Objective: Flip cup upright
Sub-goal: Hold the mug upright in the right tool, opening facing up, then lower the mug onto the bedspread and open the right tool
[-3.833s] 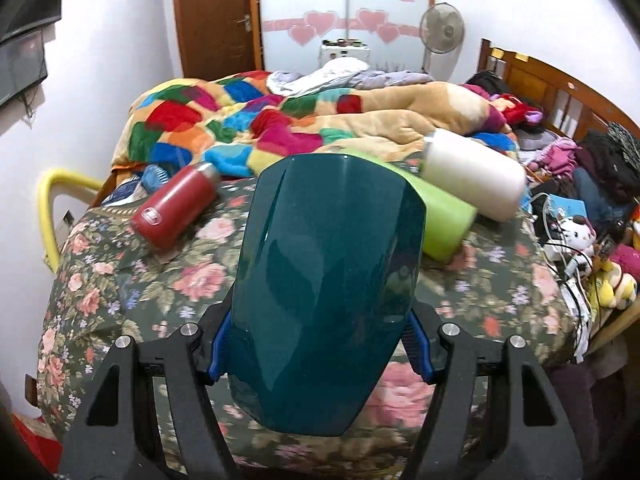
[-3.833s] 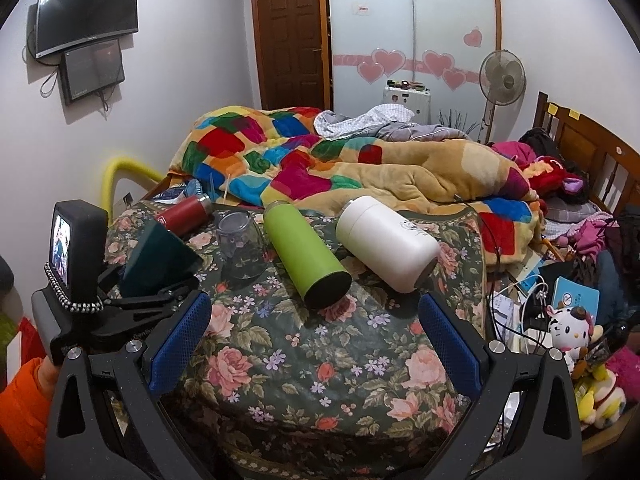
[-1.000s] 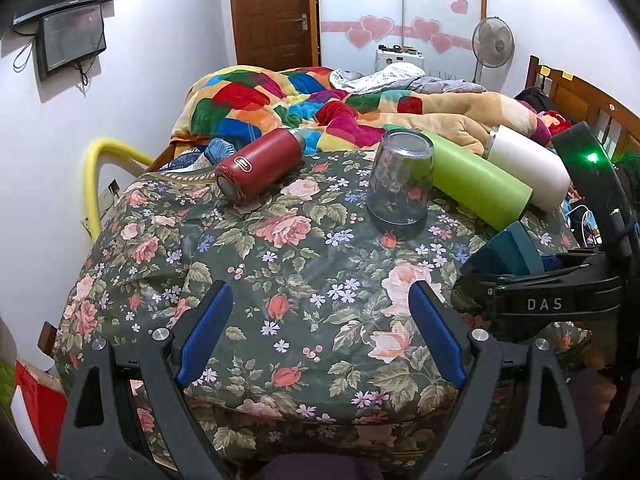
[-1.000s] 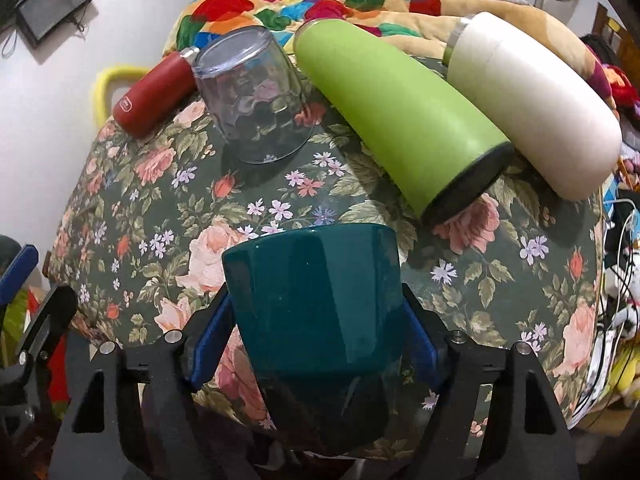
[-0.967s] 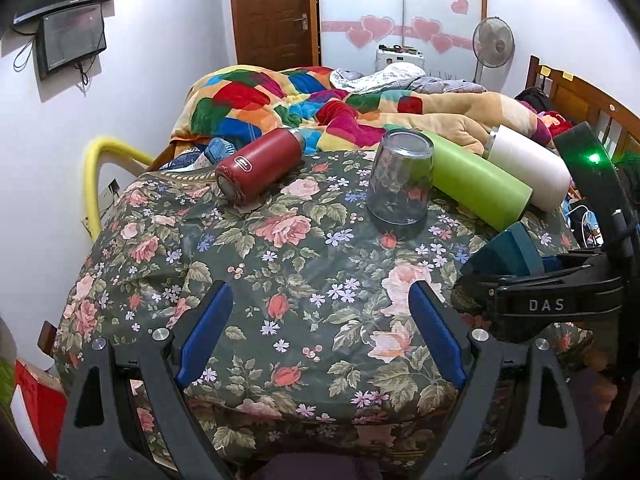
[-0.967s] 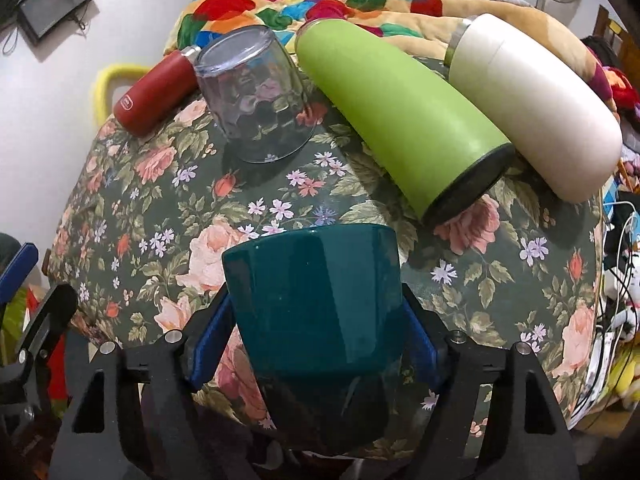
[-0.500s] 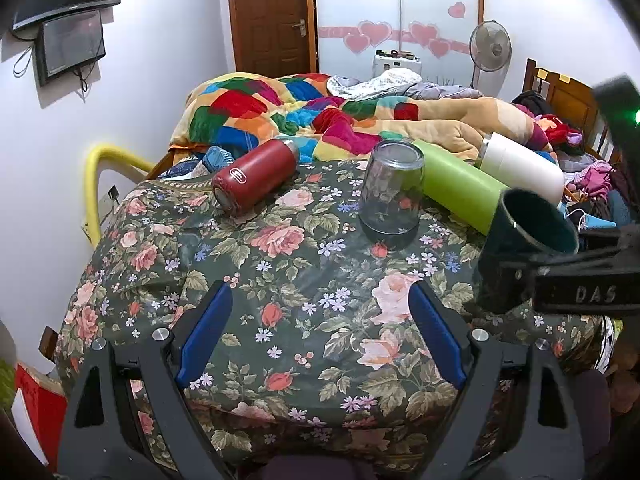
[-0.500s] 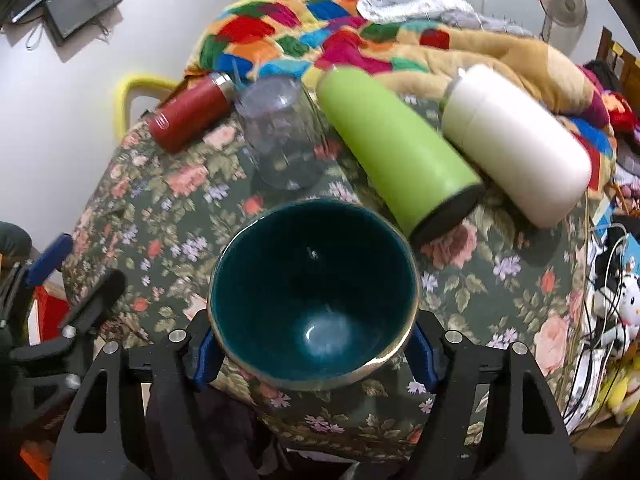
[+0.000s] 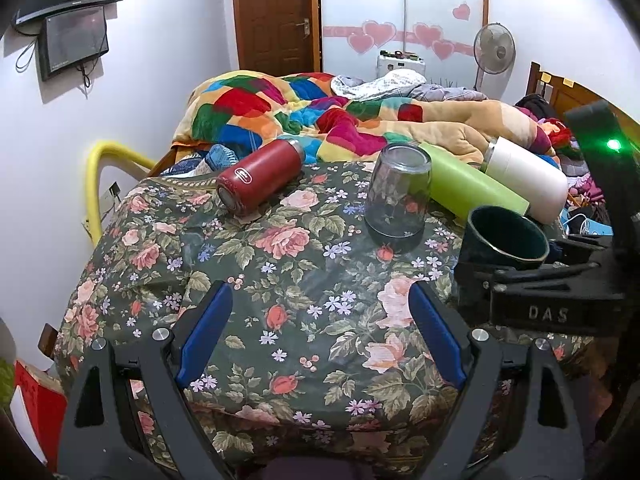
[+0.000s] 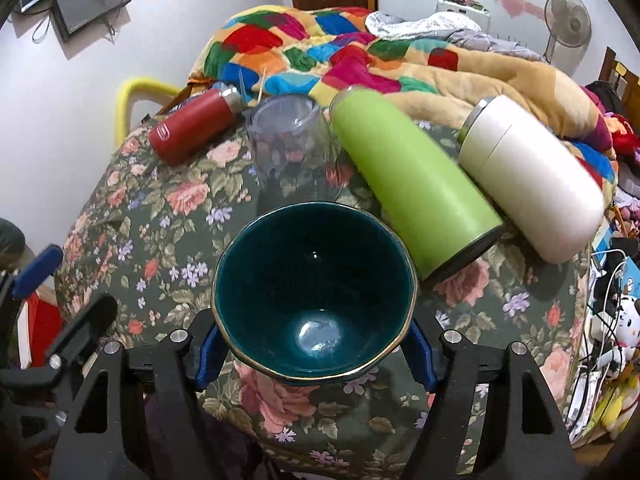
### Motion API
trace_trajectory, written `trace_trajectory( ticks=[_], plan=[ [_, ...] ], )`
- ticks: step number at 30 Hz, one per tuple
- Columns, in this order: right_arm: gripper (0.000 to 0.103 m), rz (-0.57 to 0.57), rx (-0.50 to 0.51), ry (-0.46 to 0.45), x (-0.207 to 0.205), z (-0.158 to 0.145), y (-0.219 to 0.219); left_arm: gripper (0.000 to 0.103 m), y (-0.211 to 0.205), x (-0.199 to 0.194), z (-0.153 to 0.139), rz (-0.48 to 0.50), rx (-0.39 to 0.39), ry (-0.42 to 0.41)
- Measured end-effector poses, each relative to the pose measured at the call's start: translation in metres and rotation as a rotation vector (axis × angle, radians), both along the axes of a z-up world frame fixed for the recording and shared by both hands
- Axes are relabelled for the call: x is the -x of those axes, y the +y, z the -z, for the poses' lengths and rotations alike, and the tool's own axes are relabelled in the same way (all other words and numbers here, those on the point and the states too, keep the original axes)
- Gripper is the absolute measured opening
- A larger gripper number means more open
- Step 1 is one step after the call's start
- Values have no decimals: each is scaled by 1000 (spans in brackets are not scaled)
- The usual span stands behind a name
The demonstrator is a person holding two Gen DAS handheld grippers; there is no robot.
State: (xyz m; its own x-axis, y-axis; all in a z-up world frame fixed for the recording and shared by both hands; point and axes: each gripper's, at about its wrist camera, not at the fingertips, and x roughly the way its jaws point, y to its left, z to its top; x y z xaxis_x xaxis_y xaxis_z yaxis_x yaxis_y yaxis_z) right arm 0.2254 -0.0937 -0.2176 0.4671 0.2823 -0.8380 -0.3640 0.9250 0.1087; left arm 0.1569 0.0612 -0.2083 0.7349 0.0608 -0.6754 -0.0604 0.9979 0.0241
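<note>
My right gripper [image 10: 312, 346] is shut on a dark teal cup [image 10: 316, 292] with a gold rim. It holds the cup mouth up over the floral cloth near the table's front. In the left wrist view the same cup [image 9: 502, 240] stands upright in the right gripper at the right side. My left gripper [image 9: 320, 334] is open and empty above the front of the floral table [image 9: 280, 280]. A clear glass [image 9: 398, 196] stands upside down further back; it also shows in the right wrist view [image 10: 292, 144].
A red flask [image 9: 260, 182], a green flask [image 9: 472, 190] and a white flask [image 9: 524, 178] lie on their sides at the back of the table. A bed with a patchwork quilt [image 9: 300, 108] is behind. Toys and cables [image 10: 612, 320] crowd the right.
The teal cup went from my left gripper to my right. The right gripper turned it from base up to mouth up; my left gripper is now open and drawn back.
</note>
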Motion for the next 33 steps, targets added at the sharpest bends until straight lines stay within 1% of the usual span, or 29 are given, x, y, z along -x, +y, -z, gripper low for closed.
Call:
trace_trajectory(
  ticks=[3,10,13,15,18,22,26,30,33],
  plan=[
    [70,-10,25,-10,4,0,2,90,-1,-1,2,2,2,6],
    [70,-24,48,3,14,4,0,90,-4,2,1,13,8,8],
    [70,-34,60,0,18,4,0,90,-6,5,-2,18,8,2],
    [70,-45,55,17,20,5,0,90,-7,6,-5,21,11,-1],
    [71,-49,68,20,23,5,-2,90,-11,11,-10,25,12,-9],
    [71,-52,49,23,32,-3,-10,90,-15,18,-19,34,10,-25],
    [71,-52,45,-36,50,-23,-20,90,-23,27,-34,44,9,-59],
    [71,-23,22,-145,73,-61,-38,90,-31,44,-61,50,20,-126],
    [71,13,-20,-262,95,-101,-56,90,-37,59,-90,56,19,-201]
  ],
)
